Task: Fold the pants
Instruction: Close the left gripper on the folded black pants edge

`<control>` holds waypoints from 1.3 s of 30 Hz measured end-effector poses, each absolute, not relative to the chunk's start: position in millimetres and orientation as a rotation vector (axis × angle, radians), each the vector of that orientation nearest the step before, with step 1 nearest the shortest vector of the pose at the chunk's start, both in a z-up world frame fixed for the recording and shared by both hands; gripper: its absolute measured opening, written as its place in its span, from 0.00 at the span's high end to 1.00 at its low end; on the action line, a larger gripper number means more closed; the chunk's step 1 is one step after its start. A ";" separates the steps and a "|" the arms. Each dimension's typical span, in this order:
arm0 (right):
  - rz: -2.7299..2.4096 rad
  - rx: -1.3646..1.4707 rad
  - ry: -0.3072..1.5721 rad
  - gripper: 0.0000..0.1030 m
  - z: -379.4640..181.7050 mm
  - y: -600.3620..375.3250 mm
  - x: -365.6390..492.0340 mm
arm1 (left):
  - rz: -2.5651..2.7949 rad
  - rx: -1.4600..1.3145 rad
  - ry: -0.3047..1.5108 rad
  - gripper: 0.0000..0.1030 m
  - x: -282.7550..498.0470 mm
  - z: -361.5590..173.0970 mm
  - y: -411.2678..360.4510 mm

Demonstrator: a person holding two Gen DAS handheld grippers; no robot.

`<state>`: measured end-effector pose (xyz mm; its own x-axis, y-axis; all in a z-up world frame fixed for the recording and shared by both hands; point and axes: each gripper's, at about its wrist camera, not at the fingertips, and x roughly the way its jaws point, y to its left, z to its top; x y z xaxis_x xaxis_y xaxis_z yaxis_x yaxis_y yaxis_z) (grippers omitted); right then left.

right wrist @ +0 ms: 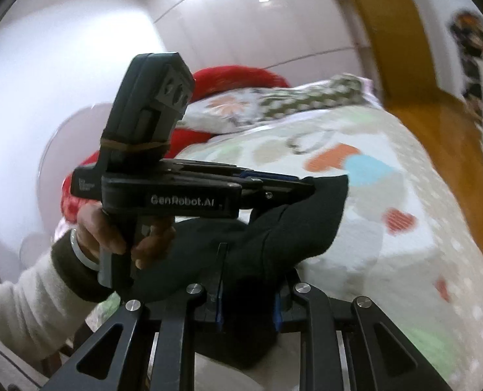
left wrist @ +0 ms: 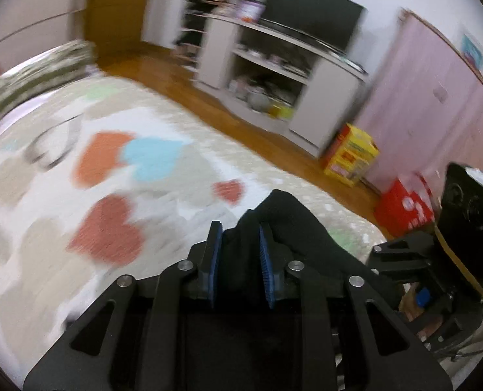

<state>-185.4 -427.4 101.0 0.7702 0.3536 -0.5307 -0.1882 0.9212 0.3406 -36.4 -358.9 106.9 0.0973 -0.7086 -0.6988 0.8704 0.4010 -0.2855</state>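
Pants [left wrist: 293, 224]: matt black cloth, soft; bedspread [left wrist: 163, 123]: quilted cloth, heart-printed. Gripper pads [left wrist: 265, 254]: ribbed blue rubber; floor [left wrist: 209, 110]: glossy wood.

- Left wrist view looks along its fingers [left wrist: 216, 257], tilted down across the bed [left wrist: 46, 228] toward the TV stand [left wrist: 332, 81].
- Right wrist view faces the headboard-side wardrobe [right wrist: 241, 26], close up.
- Both share the heart-print bedspread [right wrist: 404, 179].

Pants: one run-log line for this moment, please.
stage: lifting | pants: black, bunched, above heart-print bed cover | left gripper: shut on pants | right gripper: shut on pants
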 end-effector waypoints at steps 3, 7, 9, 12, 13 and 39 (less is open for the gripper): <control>0.367 0.246 0.667 0.65 86.5 -381.6 -165.1 | -0.996 0.131 0.896 0.45 -19.6 101.7 -300.5; 0.586 0.272 0.787 0.50 69.6 -336.0 -158.8 | -0.839 0.025 0.938 0.45 -16.8 86.9 -239.8; 0.597 0.214 0.775 0.50 77.4 -331.6 -169.0 | -0.801 -0.001 0.938 0.45 -23.2 84.9 -220.0; 0.515 0.149 0.760 0.47 86.2 -347.3 -178.9 | -0.759 -0.019 0.913 0.44 -39.9 87.2 -200.0; 0.479 0.152 0.760 0.46 85.4 -356.7 -178.7 | -0.754 -0.036 0.912 0.44 -43.8 87.1 -195.6; 0.350 0.194 0.771 0.46 79.3 -391.2 -155.1 | -0.784 -0.044 0.996 0.91 -77.6 60.3 -220.0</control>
<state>-155.1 -391.2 79.3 0.6634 0.3782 -0.6456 -0.2376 0.9247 0.2976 -77.6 -220.0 60.3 0.2991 -0.6093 -0.7344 0.5706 0.7310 -0.3741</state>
